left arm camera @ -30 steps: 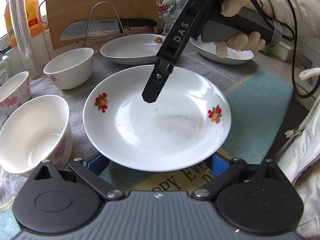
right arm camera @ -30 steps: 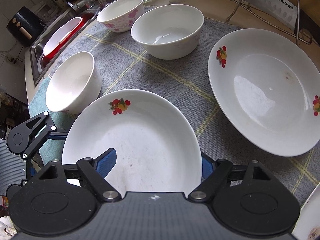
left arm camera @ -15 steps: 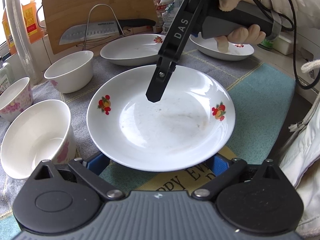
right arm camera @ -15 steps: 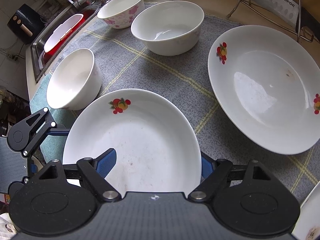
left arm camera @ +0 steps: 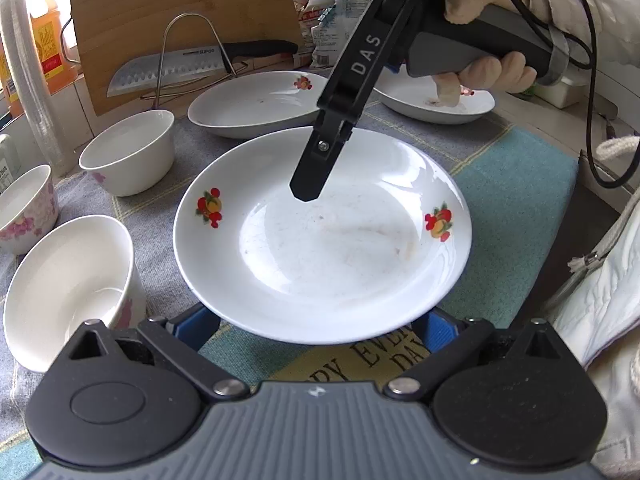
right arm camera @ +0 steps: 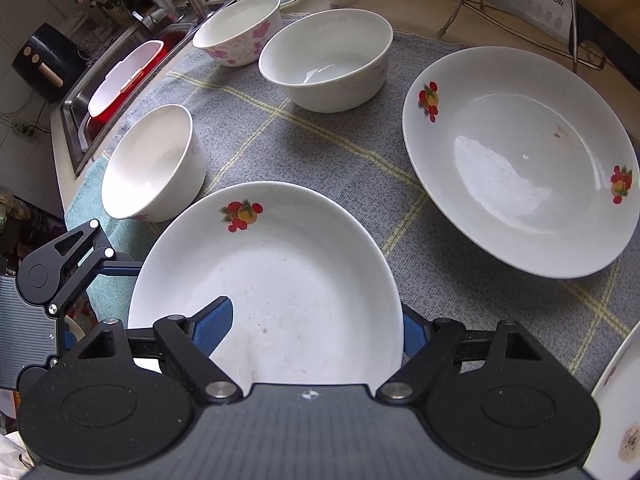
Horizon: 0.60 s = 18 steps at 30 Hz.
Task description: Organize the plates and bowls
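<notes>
step: lifting plate [right arm camera: 280, 280] | right gripper [right arm camera: 316, 330] clamps its rim — left gripper [left arm camera: 316, 326] spread beneath | next: stack onto far plate [right arm camera: 520, 160]

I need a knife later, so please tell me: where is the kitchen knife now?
In the left wrist view the knife lies at the back left on a wire rack, against the wooden cutting board, behind the far plate.

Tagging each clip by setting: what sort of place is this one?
Most likely a home kitchen counter: a sink with a faucet at one end, a knife on a wire rack before a cutting board, plates and bowls on a cloth.
</notes>
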Available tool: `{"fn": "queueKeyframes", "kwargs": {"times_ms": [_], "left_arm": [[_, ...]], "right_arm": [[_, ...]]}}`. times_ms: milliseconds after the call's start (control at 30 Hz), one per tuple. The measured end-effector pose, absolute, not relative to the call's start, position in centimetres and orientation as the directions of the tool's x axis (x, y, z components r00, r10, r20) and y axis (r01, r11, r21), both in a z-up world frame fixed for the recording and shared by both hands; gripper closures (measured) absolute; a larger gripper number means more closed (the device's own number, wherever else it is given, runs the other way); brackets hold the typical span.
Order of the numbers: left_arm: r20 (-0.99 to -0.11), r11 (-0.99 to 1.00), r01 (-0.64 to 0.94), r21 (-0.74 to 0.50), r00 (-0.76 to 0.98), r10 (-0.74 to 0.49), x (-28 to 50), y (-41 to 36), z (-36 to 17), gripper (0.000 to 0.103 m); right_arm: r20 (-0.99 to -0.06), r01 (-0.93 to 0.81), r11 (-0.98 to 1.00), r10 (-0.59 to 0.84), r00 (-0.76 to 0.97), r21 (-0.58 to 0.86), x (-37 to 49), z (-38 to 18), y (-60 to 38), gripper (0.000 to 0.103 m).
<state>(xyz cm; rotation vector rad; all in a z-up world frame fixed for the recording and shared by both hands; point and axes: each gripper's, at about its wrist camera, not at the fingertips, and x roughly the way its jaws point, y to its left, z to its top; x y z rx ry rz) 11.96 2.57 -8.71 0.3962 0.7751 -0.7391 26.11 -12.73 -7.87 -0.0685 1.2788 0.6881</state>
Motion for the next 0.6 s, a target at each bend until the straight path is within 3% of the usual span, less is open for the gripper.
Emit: {"fn": "queueKeyframes", "kwargs": {"times_ms": [600], "left_arm": [[-0.750, 0.604, 0.792, 0.088, 0.452, -0.483, 13.1, -2.1, -5.8, 0.003]], "right_arm": [[-0.871, -0.435, 0.846, 0.435, 0.227, 0.309, 24.7, -4.5, -18.4, 0.015]]}}
